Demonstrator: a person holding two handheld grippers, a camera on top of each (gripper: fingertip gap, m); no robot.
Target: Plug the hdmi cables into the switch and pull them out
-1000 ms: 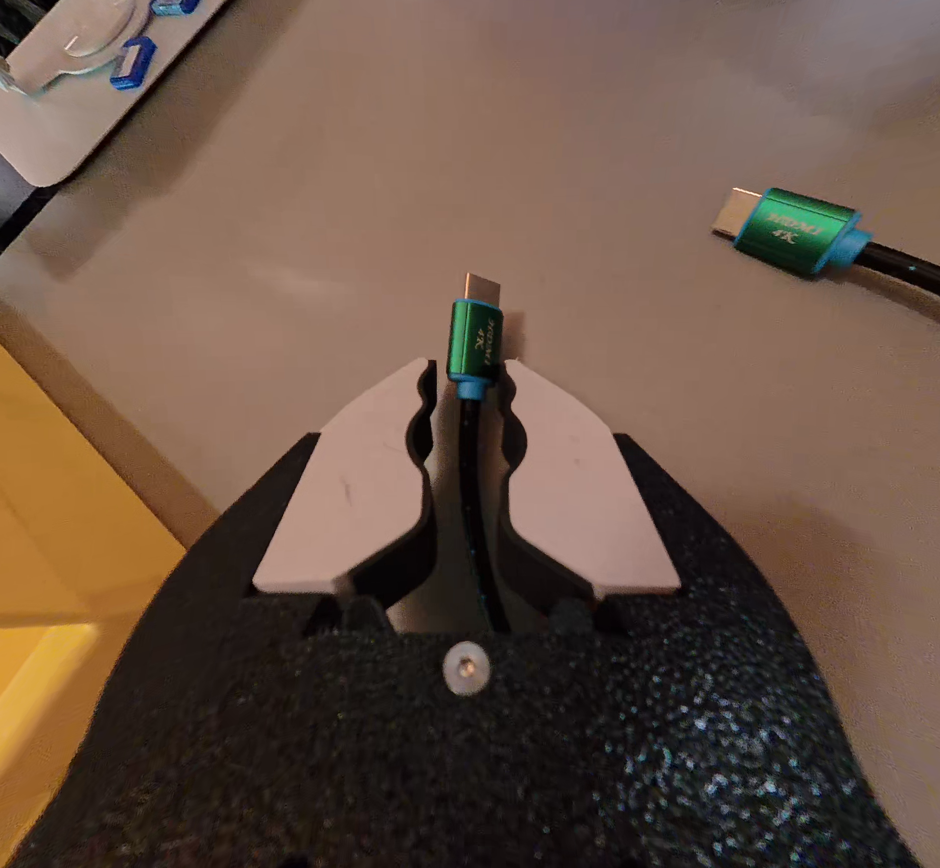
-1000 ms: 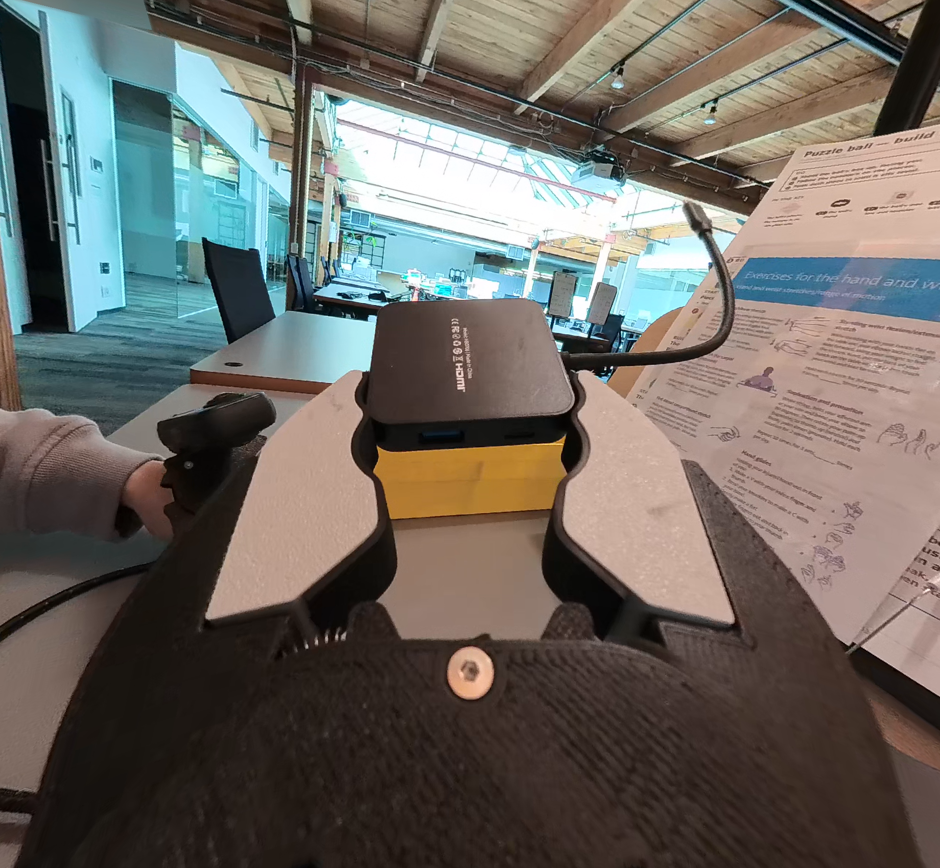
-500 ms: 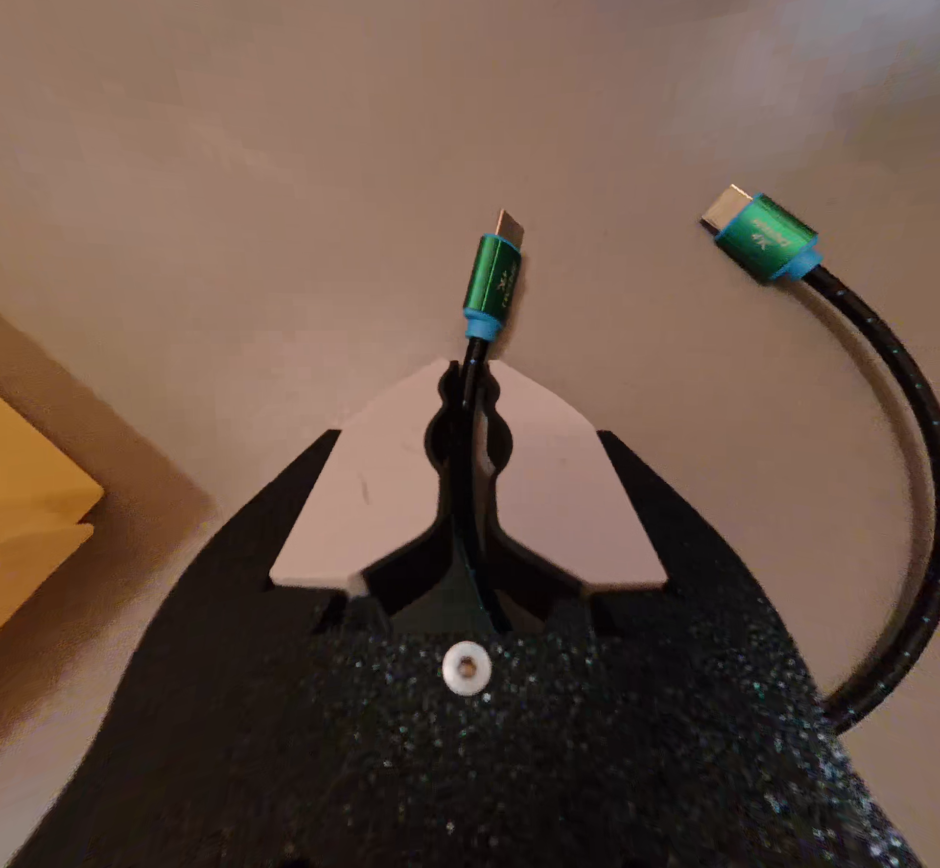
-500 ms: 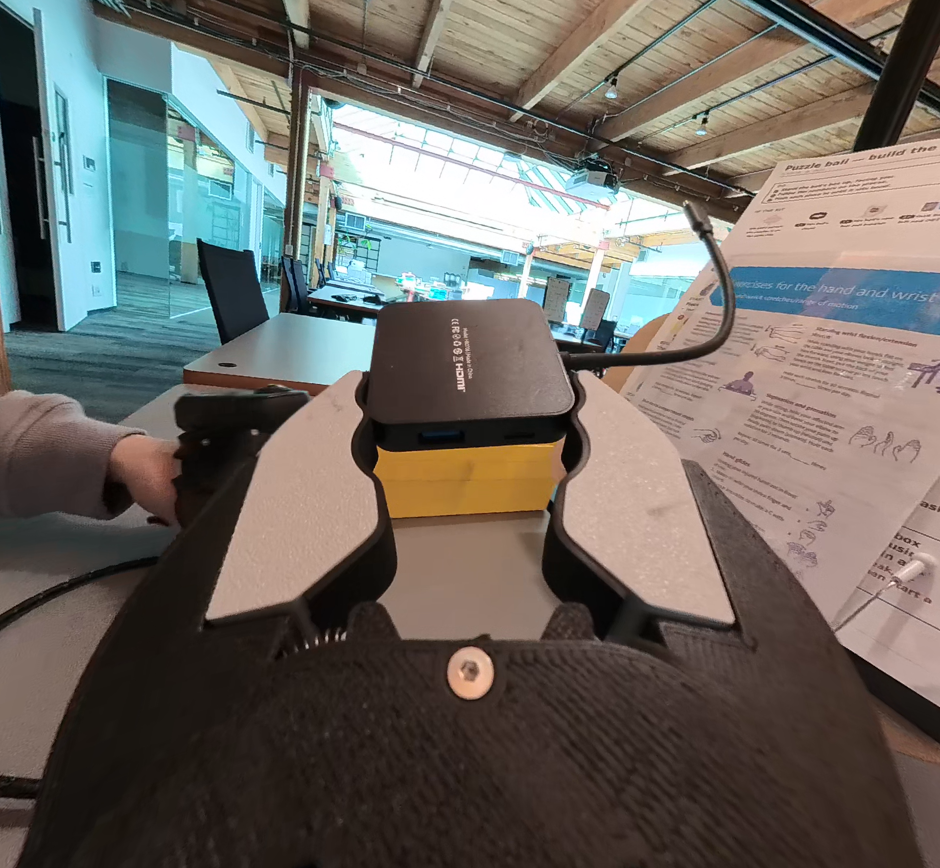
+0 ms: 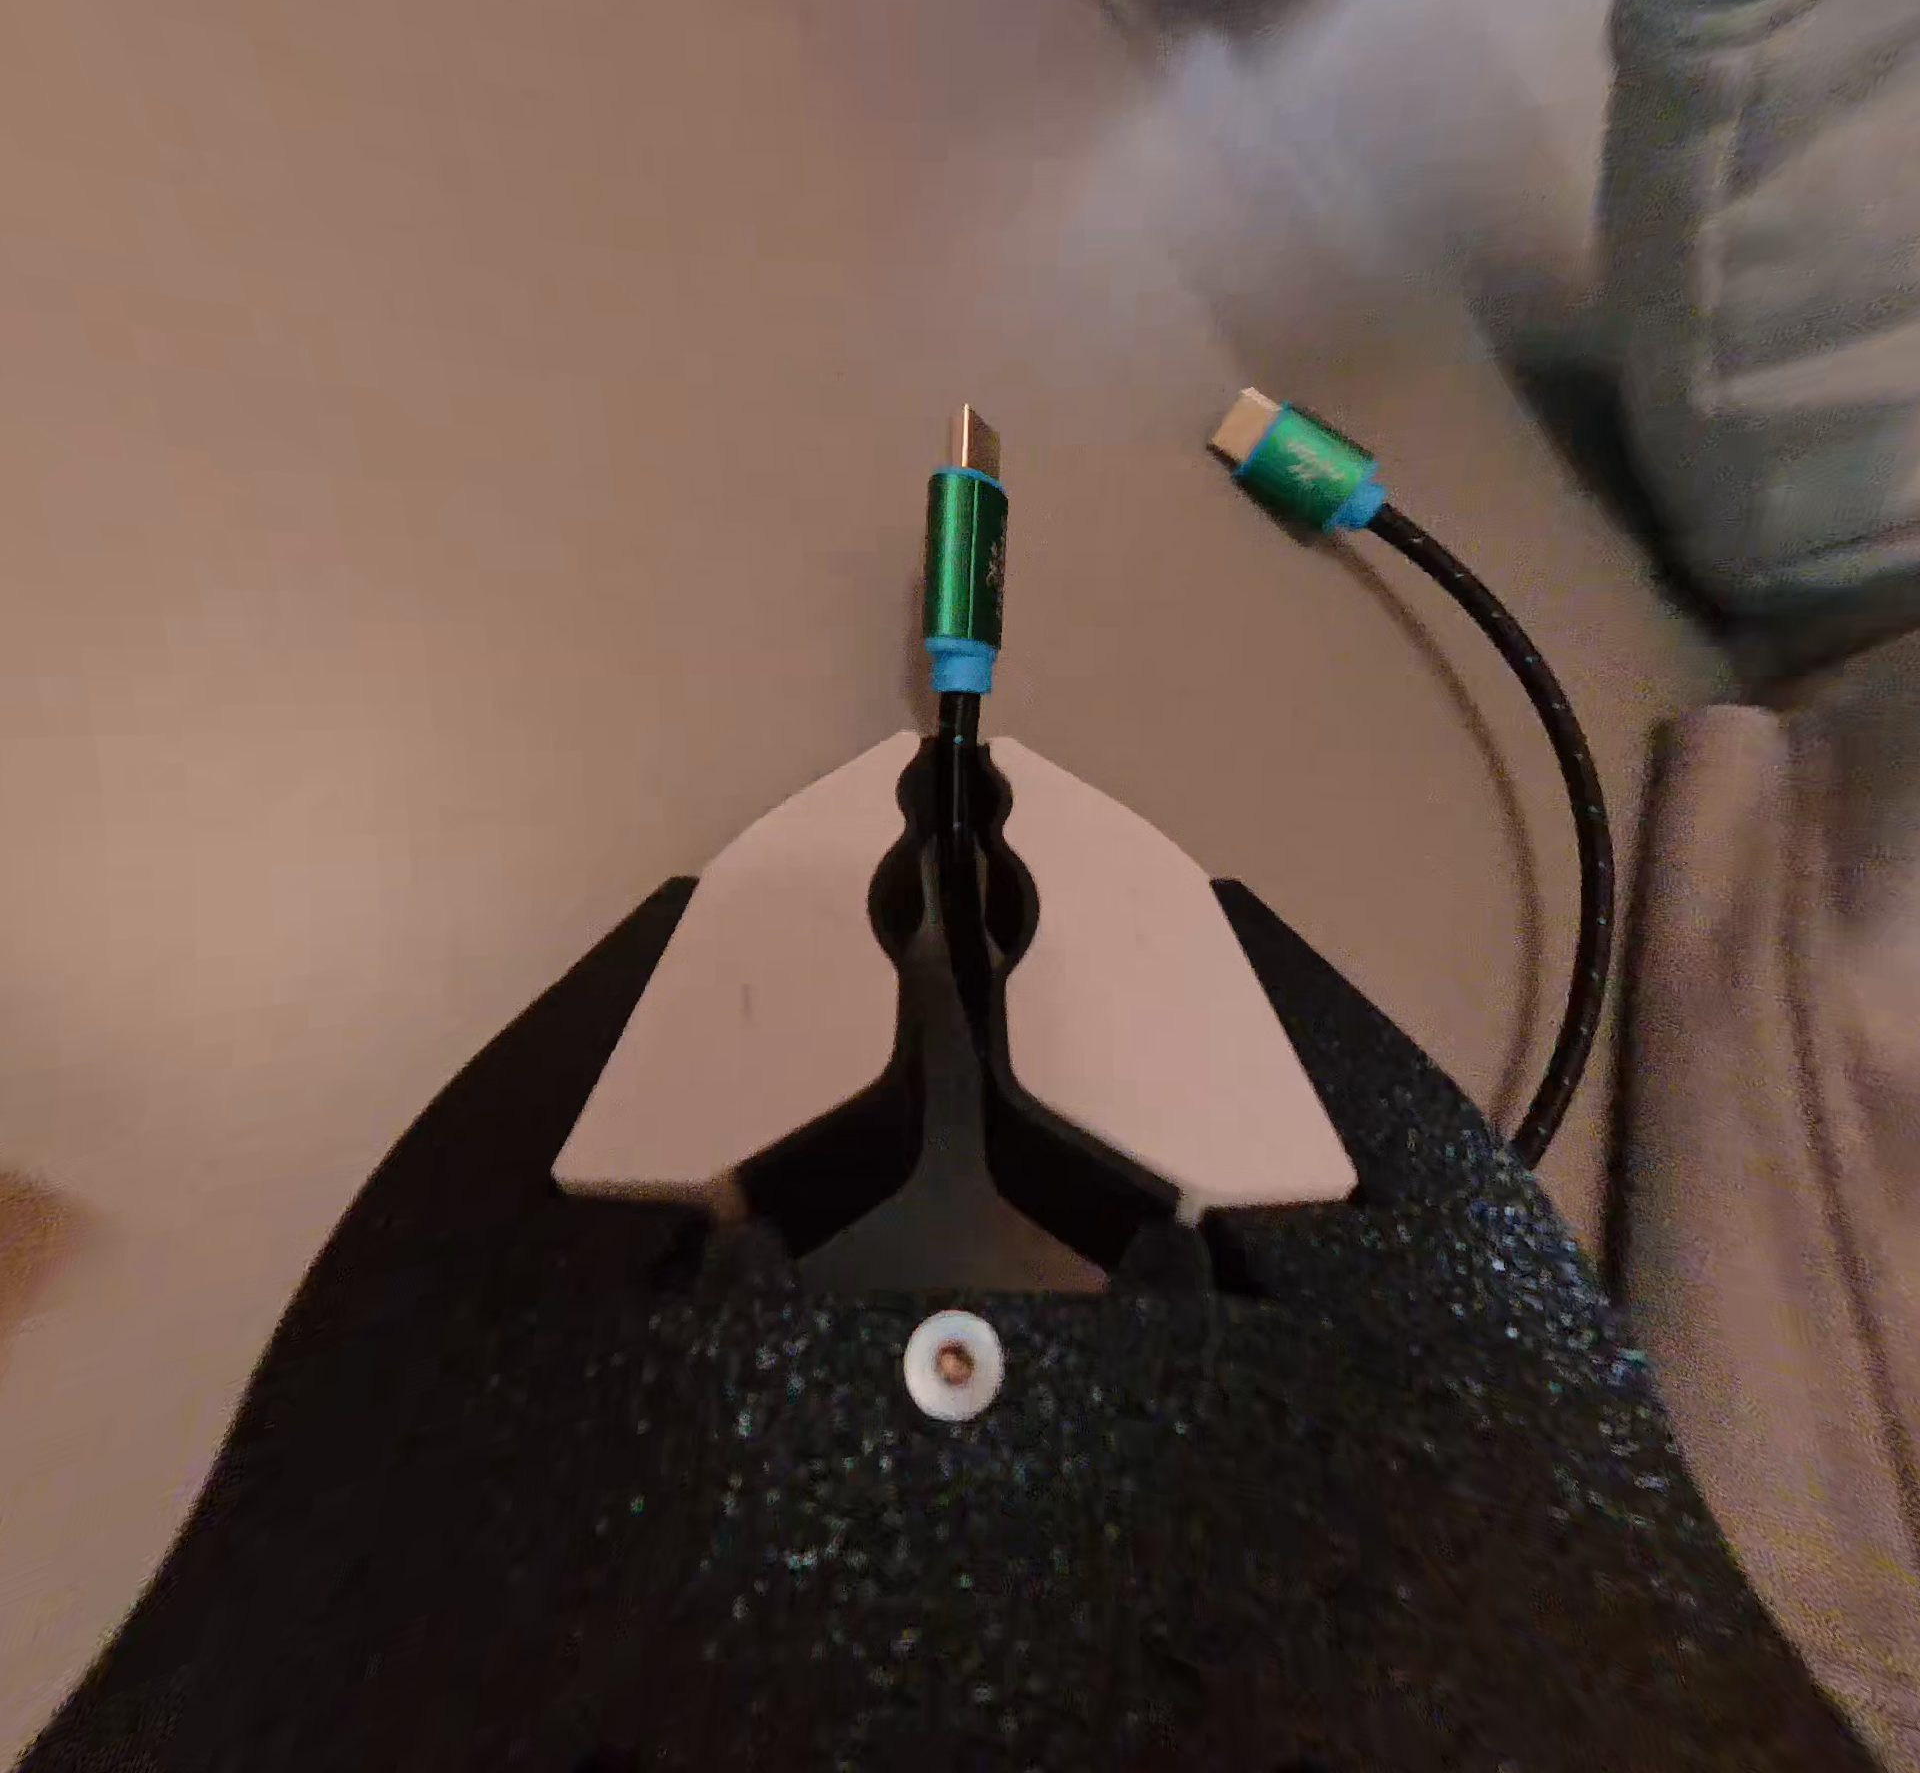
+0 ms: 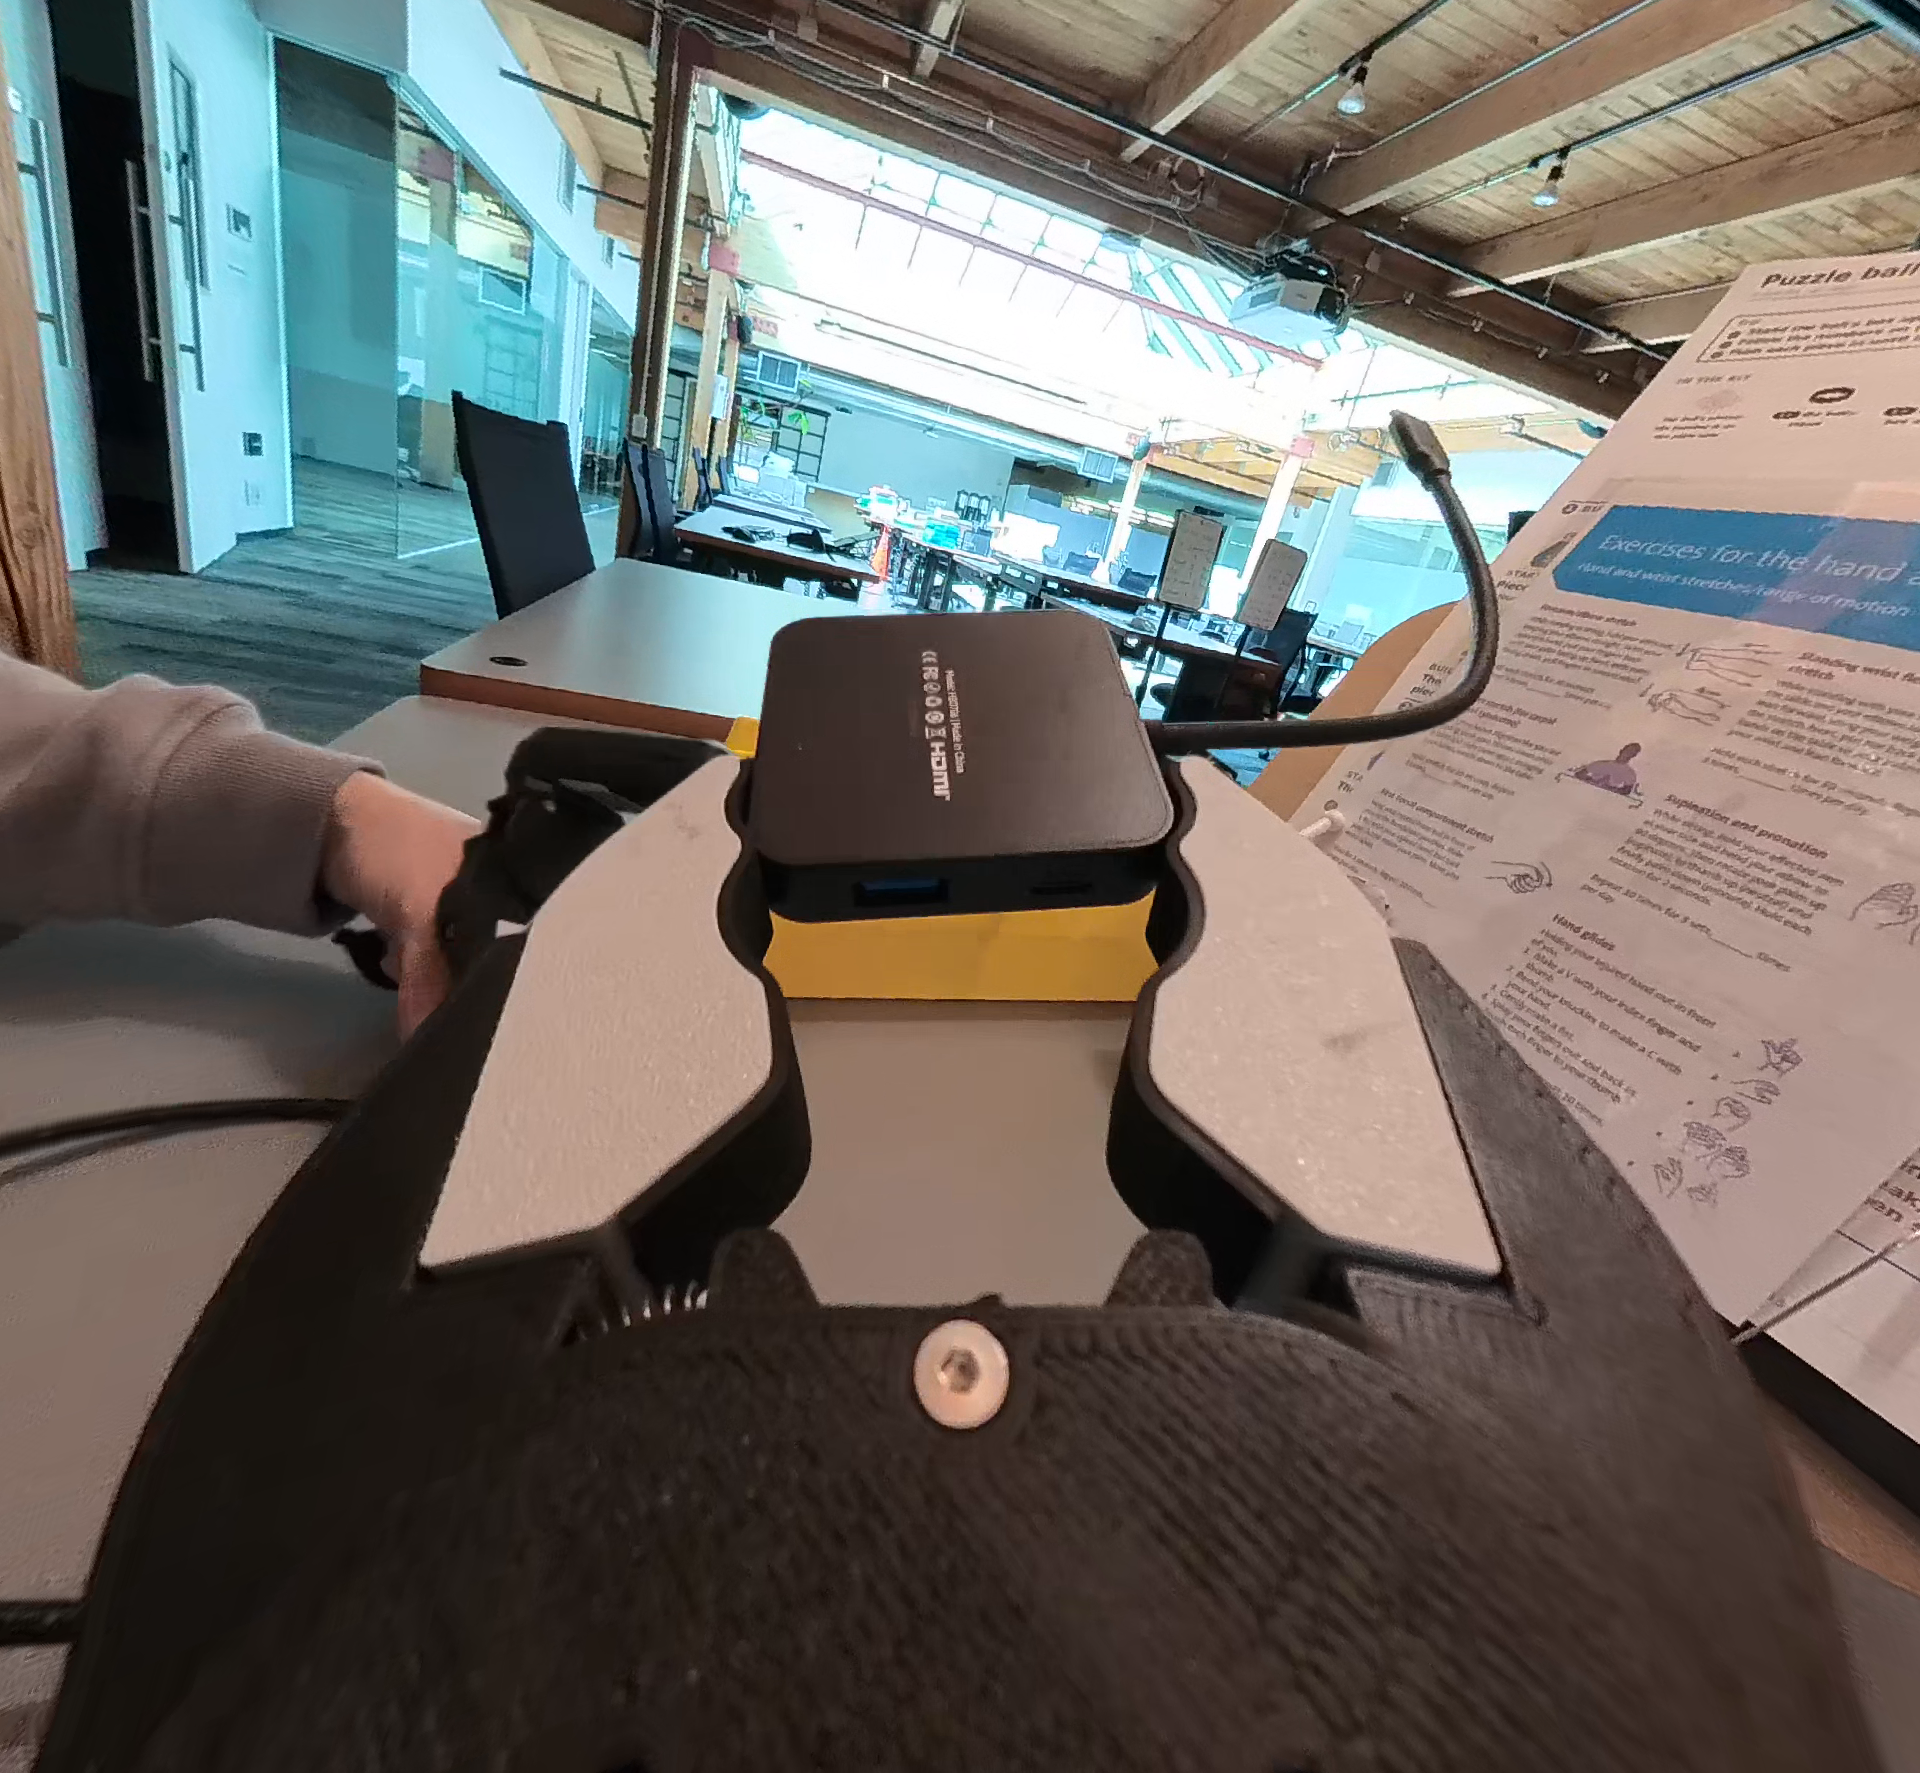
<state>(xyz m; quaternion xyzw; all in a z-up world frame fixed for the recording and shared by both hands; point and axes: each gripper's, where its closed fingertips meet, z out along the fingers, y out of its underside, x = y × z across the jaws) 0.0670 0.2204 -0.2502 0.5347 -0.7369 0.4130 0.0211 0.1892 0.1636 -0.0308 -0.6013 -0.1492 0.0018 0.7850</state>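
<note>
Left wrist view: the left tool (image 5: 954, 744) is pressed together on the black braided cord of an HDMI cable (image 5: 963, 570), just behind its blue collar.
Held plug: green metal shell and bare connector stick out past the fingertips (image 5: 1049, 788), lifted over the tan surface (image 5: 416, 373).
Second cable (image 5: 1304, 482): lies free on the surface to the right, its cord curving back beside the tool body; a blurred grey sleeve (image 5: 1766, 289) fills the right edge.
Right wrist view: the right tool (image 6: 956, 876) is closed against both sides of the black switch (image 6: 951, 752), fingers (image 6: 623, 1017) touching its flanks.
Switch: sits flat on a yellow block (image 6: 956, 954) on the grey surface (image 6: 956, 1141), port face toward the camera, no plug in it; a thin black lead (image 6: 1455, 643) arches up from its right side.
Background: a person's hand (image 6: 390, 876) grips the other tool at left; a printed sheet (image 6: 1683, 850) leans at right.
</note>
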